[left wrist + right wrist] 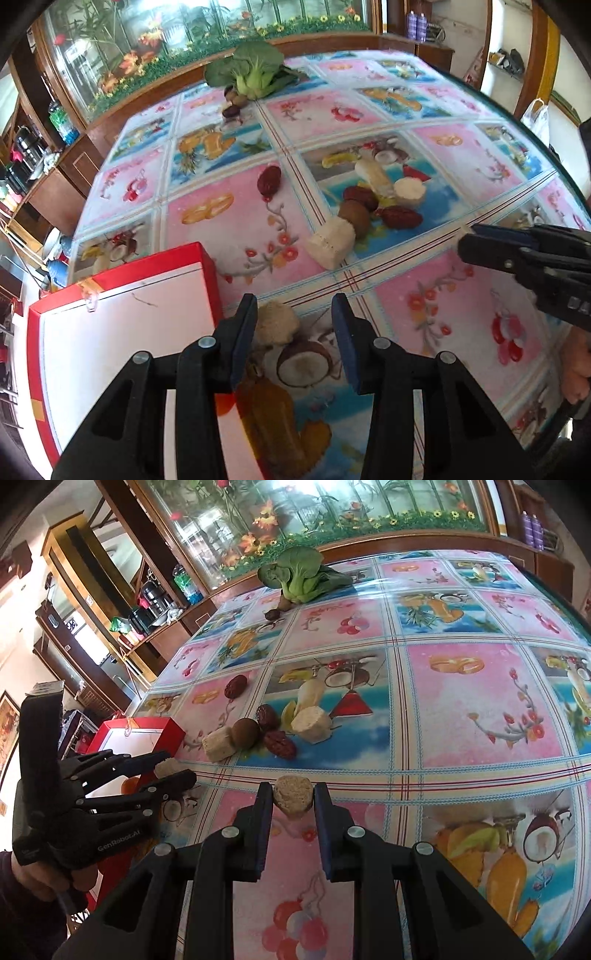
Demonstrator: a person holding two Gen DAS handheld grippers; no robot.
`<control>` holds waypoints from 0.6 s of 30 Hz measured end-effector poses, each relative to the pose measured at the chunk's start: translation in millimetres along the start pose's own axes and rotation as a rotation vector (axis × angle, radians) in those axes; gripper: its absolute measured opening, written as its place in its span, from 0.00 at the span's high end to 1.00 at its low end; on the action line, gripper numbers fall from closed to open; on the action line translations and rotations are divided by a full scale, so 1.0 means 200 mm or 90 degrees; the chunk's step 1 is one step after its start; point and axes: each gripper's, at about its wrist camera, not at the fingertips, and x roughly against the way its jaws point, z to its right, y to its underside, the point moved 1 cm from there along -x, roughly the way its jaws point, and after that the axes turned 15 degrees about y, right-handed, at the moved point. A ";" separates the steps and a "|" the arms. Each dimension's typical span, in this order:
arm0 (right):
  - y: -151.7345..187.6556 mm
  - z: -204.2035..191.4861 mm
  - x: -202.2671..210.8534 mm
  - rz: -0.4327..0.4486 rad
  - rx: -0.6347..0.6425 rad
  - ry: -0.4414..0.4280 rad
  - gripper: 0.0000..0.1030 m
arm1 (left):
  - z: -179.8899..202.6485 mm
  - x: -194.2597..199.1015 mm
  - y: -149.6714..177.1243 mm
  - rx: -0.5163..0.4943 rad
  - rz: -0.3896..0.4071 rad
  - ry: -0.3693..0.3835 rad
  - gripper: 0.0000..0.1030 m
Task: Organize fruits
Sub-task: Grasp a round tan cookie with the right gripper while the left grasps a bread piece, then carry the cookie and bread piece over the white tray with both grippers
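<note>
A red box with a white inside (122, 325) sits at the table's near left; it also shows in the right wrist view (147, 734). My left gripper (293, 325) is open beside the box, a beige chunk (277, 323) lying between its fingers, also visible in the right wrist view (168, 767). My right gripper (293, 799) is shut on another beige chunk (293, 797) just above the table; it shows in the left wrist view (465, 240). A cluster lies mid-table: a kiwi (245, 732), red dates (279, 744), beige chunks (312, 723). One date (235, 686) lies apart.
A green bok choy (299, 574) with small dark fruits (273, 614) lies at the far side of the patterned tablecloth (480, 701). Wooden cabinets and a glass screen stand behind. The table's edge curves at the right (546, 147).
</note>
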 end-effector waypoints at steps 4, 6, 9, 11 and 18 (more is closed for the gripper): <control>0.00 0.00 0.00 0.001 -0.003 -0.003 0.80 | -0.04 -0.02 0.00 0.010 -0.005 0.002 0.58; 0.00 0.01 0.01 0.007 -0.004 -0.001 0.80 | -0.03 -0.02 0.01 0.017 -0.016 0.020 0.58; 0.00 0.01 0.00 0.002 -0.006 -0.002 0.80 | 0.02 -0.03 0.04 0.008 -0.012 0.033 0.60; 0.00 0.01 0.00 -0.002 -0.005 0.000 0.80 | 0.04 -0.02 0.05 0.013 -0.012 0.050 0.60; 0.00 0.00 -0.03 -0.013 0.002 0.002 0.80 | 0.11 -0.02 0.05 -0.011 -0.021 0.034 0.62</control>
